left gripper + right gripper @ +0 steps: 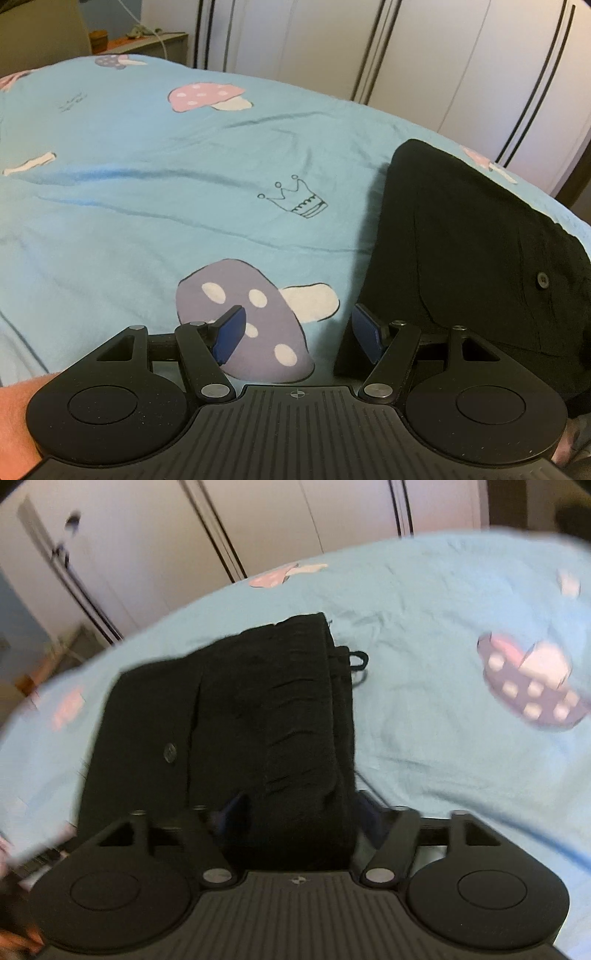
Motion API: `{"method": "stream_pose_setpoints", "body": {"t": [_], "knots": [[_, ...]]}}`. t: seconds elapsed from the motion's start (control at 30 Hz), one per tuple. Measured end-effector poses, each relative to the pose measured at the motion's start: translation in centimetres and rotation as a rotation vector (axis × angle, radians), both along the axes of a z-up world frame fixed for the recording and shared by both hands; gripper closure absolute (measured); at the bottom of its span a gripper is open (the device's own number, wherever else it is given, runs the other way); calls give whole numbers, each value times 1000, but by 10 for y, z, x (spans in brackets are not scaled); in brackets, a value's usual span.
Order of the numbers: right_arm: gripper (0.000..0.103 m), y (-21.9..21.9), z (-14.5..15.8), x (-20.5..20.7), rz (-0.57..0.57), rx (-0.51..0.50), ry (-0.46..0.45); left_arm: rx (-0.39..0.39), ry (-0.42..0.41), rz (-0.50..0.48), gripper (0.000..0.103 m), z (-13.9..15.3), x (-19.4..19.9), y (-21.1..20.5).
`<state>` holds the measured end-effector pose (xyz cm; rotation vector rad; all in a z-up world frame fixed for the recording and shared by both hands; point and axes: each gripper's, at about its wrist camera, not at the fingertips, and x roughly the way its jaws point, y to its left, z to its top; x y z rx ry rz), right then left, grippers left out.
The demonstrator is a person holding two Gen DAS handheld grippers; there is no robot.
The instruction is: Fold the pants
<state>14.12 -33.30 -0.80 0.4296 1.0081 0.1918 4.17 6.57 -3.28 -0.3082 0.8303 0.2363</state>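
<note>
The black pants (236,716) lay folded into a compact stack on the bed (147,155), on its light blue sheet printed with mushrooms and a little crown. In the right wrist view the stack filled the centre of the frame, its near end running down between the fingers, a small button (170,753) showing on the left panel and a drawstring loop (356,661) poking out at the upper right edge. The right gripper (299,819) stood with its jaws spread, the pants' near end sitting between them; the picture was blurred there, so whether either pad touched the cloth could not be told. The jaws did not look clamped on it.

In the left wrist view the same pants (461,240) sat at the right side of the frame, button (542,280) facing up. The left gripper (299,336) hung open with nothing between its blue pads (231,338), poised over a purple mushroom print (243,317) at lower centre, just left of the stack's near corner. A bit of the person's hand (14,424) showed at the lower left edge. White wardrobe doors (406,55) with dark stripes stood behind the bed, across the top of the frame.
</note>
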Motion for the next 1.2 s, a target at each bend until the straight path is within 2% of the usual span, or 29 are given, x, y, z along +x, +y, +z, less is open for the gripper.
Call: {"method": "stream_pose_setpoints", "body": {"t": [0.2, 0.3, 0.37, 0.43, 0.47, 0.5, 0.57, 0.6, 0.67, 0.73, 0.77, 0.8, 0.83, 0.87, 0.9, 0.97, 1.0, 1.03, 1.07, 1.1, 1.13, 1.17, 1.2], "knots": [[33, -47, -16, 14, -158, 301, 57, -6, -5, 4, 32, -1, 0, -1], [33, -52, -28, 33, -175, 374, 75, -13, -9, 3, 32, -2, 1, 1], [34, -50, -34, 44, -175, 389, 81, -28, -16, 7, 32, -2, 1, 3], [41, -44, -32, 54, -156, 355, 62, -41, -21, 11, 32, -3, 2, 5], [49, -41, -31, 58, -142, 326, 52, -45, -24, 11, 32, -3, 2, 5], [53, -39, -29, 62, -124, 309, 36, -47, -28, 11, 32, -3, 3, 5], [52, -38, -27, 68, -98, 320, 19, -44, -39, 4, 32, -3, 4, 5], [49, -39, -29, 72, -95, 337, 24, -40, -41, -1, 32, -4, 5, 4], [41, -39, -36, 80, -91, 356, 61, -31, -43, -6, 32, -5, 8, 3], [39, -36, -38, 86, -87, 355, 87, -33, -42, -2, 31, -5, 9, 3], [47, -33, -35, 85, -87, 339, 78, -38, -42, 1, 31, -5, 9, 4], [75, -29, -28, 82, -74, 314, 49, -39, -42, 3, 31, -5, 9, 4], [77, -25, -20, 78, -65, 292, 24, -38, -42, 4, 31, -4, 9, 4], [84, -21, -11, 73, -60, 279, -9, -37, -43, 5, 31, -4, 8, 3], [85, -20, -3, 65, -59, 298, -39, -36, -43, 6, 31, -4, 8, 3], [86, -28, 4, 51, -90, 447, -68, -38, -48, 7, 31, -3, 7, 3], [86, -35, -1, 44, -122, 562, -64, -41, -50, 7, 31, -3, 7, 4], [86, -41, -8, 39, -155, 633, -55, -42, -51, 7, 31, -3, 6, 4], [86, -45, -15, 35, -180, 644, -43, -42, -51, 8, 31, -3, 6, 4], [86, -45, -18, 34, -188, 548, -35, -44, -52, 9, 31, -2, 6, 5], [86, -38, -18, 36, -170, 327, -30, -47, -53, 10, 31, -2, 6, 6], [81, -25, -17, 38, -116, 108, -38, -50, -54, 11, 31, -2, 6, 6], [69, -14, -15, 37, -74, -15, -70, -53, -57, 12, 31, -1, 6, 7]]}}
